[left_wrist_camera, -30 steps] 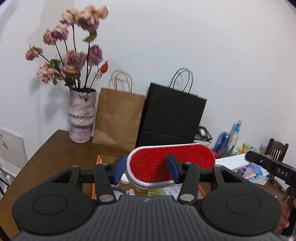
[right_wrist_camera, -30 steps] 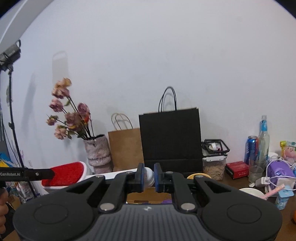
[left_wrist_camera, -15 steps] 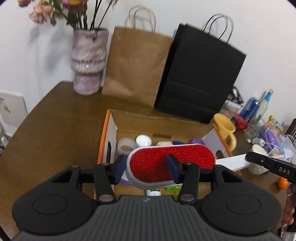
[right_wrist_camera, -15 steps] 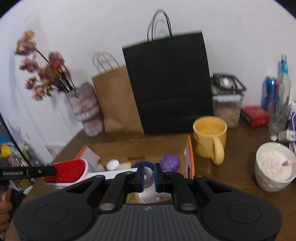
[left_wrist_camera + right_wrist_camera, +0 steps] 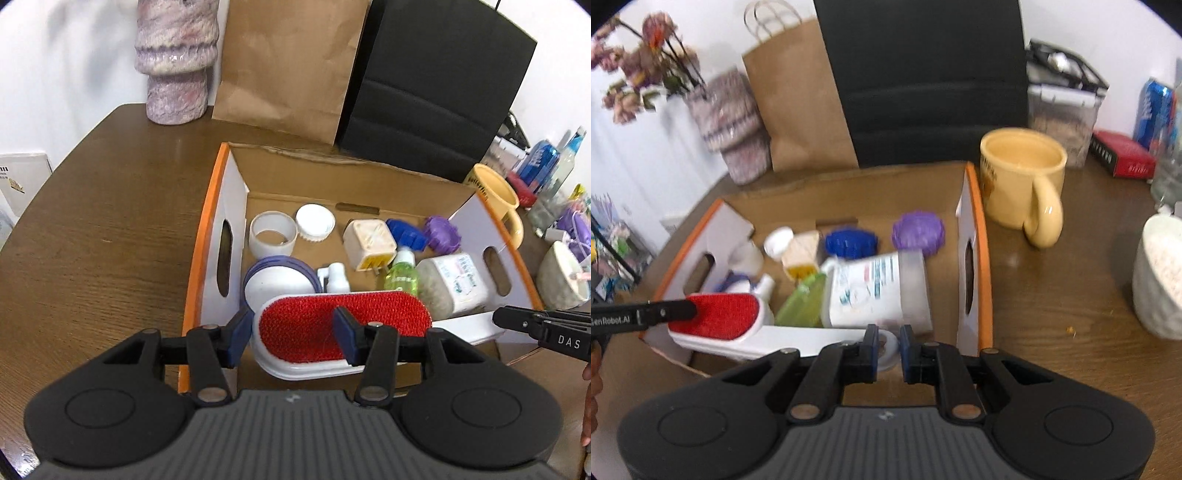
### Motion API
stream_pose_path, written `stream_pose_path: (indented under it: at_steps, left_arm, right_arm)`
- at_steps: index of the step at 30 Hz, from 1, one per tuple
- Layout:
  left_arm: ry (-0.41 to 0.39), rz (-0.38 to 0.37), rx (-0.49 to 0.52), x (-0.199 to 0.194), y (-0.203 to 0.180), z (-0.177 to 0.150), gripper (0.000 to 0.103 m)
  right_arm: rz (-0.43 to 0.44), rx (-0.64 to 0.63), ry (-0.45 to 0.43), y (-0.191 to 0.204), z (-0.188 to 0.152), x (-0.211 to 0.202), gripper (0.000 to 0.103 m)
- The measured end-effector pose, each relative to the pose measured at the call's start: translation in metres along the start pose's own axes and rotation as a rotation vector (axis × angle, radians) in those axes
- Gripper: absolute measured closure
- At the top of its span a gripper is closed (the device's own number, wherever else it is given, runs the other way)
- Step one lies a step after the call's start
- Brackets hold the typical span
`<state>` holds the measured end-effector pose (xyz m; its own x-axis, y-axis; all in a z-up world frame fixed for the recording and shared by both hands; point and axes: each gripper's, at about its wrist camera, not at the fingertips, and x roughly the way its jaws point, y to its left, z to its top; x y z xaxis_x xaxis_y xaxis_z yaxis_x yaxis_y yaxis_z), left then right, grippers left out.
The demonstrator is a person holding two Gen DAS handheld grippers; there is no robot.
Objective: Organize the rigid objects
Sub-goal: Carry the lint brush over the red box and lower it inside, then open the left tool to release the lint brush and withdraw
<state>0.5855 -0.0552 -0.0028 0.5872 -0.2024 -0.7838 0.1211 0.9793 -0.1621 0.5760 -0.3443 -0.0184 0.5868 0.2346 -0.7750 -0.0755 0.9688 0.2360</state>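
Lint brush with red bristle pad and white plastic body (image 5: 343, 328) is held level, above the front of the orange-edged cardboard box (image 5: 207, 236), head clamped by left gripper (image 5: 290, 334), handle end pinched by right gripper (image 5: 887, 354), presumably for controlled lowering among the items inside.

Against the wall stand a mottled purple vase (image 5: 175, 59), a brown paper bag (image 5: 291, 62) and a black paper bag (image 5: 436, 88). A yellow mug (image 5: 1023, 181) sits on the brown wooden surface (image 5: 99, 229), near a white bowl (image 5: 1161, 280), a red box (image 5: 1123, 158) and a clear lidded container (image 5: 1065, 110).
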Motion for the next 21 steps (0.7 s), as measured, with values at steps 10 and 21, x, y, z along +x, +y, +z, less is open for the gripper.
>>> stream_pose_path:
  at_steps: [10, 21]
  left_arm:
    - [-0.019, 0.024, 0.041, -0.005, -0.008, -0.002, 0.053]
    - [-0.255, 0.071, 0.122, -0.062, -0.026, -0.011, 0.025]
  right_arm:
    - [-0.001, 0.013, 0.023, -0.003, 0.002, 0.004, 0.089]
    - [-0.043, -0.081, -0.212, 0.027, 0.005, -0.057, 0.026]
